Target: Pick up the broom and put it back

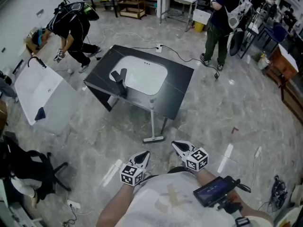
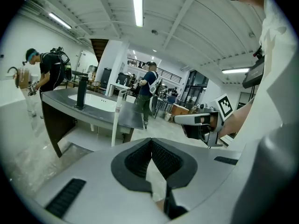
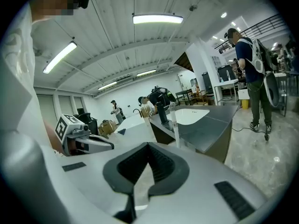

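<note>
The broom (image 1: 152,122) has a white handle and leans upright against the front edge of the dark sink table (image 1: 182,89), with its head on the floor. Its handle also shows in the left gripper view as the broom (image 2: 115,120) and in the right gripper view as the broom (image 3: 175,125). My left gripper (image 1: 144,154) and right gripper (image 1: 176,144) are held close to the body, a short way in front of the broom's head. Both are apart from it. The left gripper (image 2: 152,141) is shut and empty. The right gripper (image 3: 148,144) has its pads together, nothing between them.
A white basin and a black faucet (image 1: 119,79) are set in the table. A white tub (image 1: 45,93) lies at the left, a black chair (image 1: 28,171) near my left side. One person (image 1: 71,25) bends at the far left, another (image 1: 222,20) stands behind the table. Cables (image 1: 182,56) trail on the floor.
</note>
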A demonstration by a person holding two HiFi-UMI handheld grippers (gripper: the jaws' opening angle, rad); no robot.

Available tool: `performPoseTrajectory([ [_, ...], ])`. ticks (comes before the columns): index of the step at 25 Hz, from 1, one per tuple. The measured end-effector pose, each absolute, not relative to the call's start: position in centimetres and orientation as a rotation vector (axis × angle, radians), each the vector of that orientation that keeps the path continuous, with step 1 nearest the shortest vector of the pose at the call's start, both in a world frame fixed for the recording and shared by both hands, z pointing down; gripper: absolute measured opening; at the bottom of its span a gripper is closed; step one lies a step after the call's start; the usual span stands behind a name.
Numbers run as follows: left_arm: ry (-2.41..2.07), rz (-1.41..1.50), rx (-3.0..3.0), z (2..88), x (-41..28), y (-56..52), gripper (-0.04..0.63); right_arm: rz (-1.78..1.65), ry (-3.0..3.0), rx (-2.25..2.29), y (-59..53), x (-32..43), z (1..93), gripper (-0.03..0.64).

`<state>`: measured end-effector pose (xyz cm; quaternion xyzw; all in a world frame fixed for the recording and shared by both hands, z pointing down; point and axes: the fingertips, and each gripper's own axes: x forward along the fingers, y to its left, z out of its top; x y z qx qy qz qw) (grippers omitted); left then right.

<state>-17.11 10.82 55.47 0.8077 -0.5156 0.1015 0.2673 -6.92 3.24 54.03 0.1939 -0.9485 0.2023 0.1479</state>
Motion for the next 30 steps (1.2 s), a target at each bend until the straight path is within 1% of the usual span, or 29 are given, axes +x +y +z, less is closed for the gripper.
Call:
performPoseTrajectory([
  [13, -1.565, 0.272, 2.039, 56.2, -16.7, 2.2, 0.014, 0.632, -2.74, 0.414, -4.9, -6.3, 55.5, 0.017],
  [26, -1.737, 0.281, 1.903, 57.1, -17.4, -5.7, 0.015, 0.699, -2.72, 0.359, -9.3, -2.6, 56.9, 0.017],
  [28, -1.747, 0.285, 1.894, 57.1, -17.6, -6.7, 0.018, 0.71, -2.726, 0.373, -10.1, -2.3, 57.0, 0.017],
  [30, -1.754, 0.298, 1.883, 57.3, -17.9, -7.6, 0.036, 0.73, -2.734, 0.388, -10.7, -2.0, 57.1, 0.017],
])
